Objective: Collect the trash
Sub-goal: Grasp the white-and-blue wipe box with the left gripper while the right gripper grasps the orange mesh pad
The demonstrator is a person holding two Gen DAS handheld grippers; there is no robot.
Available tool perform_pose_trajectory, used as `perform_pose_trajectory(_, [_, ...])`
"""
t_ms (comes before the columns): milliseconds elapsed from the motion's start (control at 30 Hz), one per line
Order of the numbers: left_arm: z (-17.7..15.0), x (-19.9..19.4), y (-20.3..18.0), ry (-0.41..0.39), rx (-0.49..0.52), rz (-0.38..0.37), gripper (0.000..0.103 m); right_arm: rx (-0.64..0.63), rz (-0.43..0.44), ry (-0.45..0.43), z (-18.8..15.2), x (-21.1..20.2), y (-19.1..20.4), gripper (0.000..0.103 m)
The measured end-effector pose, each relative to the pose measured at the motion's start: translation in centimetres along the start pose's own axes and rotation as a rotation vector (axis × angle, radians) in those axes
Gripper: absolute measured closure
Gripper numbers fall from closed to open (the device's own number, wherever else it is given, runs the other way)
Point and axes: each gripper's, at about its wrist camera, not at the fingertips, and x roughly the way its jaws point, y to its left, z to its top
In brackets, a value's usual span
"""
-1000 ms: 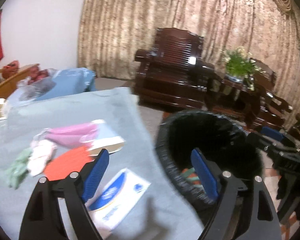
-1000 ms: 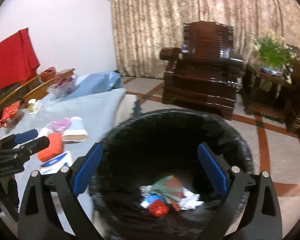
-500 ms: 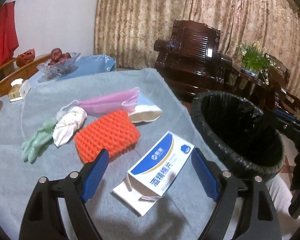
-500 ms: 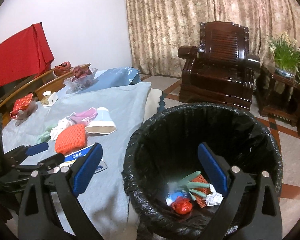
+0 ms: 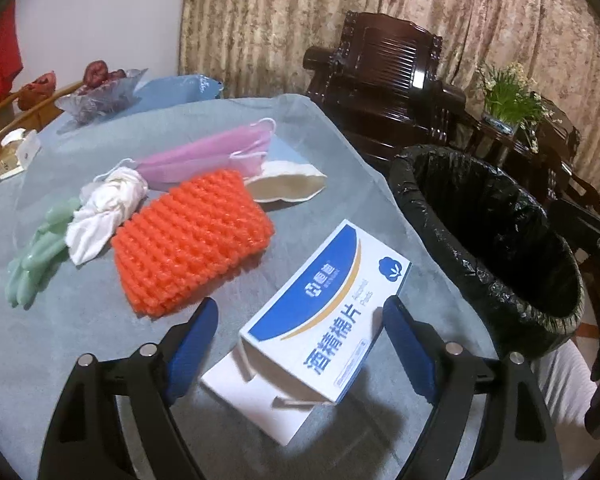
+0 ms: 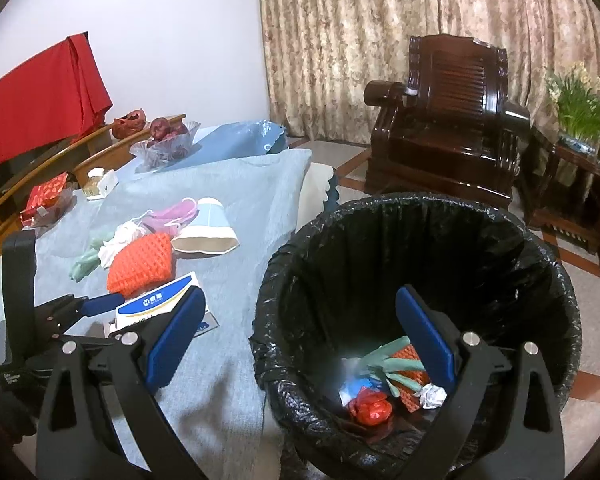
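While the blue-and-white box [image 5: 328, 312] lies flat between the wide-apart left tool [image 5: 300, 344], long axis toward the bin [image 5: 496, 248], only the right view shows trash [image 6: 388, 384] beneath the wide, empty right tool [image 6: 300, 340].

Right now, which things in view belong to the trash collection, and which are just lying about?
Job:
- blue-and-white box, between the open left gripper
- orange foam net
- pink mask
- white rag
- green glove
- paper cup
- lined bin

Lying about:
- fruit bowl
- armchair
- flowers

Left wrist view close over table [image 5: 80, 344]; right over bin [image 6: 420, 208]; both share both.
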Motion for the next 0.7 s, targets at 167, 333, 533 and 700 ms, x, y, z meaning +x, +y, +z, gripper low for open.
perform_pose_trajectory(167, [-0.5,0.8,-0.5,0.058,-0.008,-0.037,0.022,0.002,0.001,0.006,0.0,0.3,-0.2,0.01])
perform_pose_trajectory(333, [-0.9,0.9,-0.9,0.065,-0.003,-0.044,0.027,0.007,-0.002,0.013,-0.2,0.6,-0.4,0.01])
perform_pose_trajectory(533, [-0.7,0.8,-1.4,0.06,-0.007,-0.051,0.036,-0.004,-0.001,0.017,-0.3,0.6,-0.2,0.01])
perform_pose_trajectory(700, [-0.6,-0.6,-1.8,0.014,-0.014,-0.033,0.038,-0.007,-0.002,0.015,-0.2,0.5,-0.1,0.01])
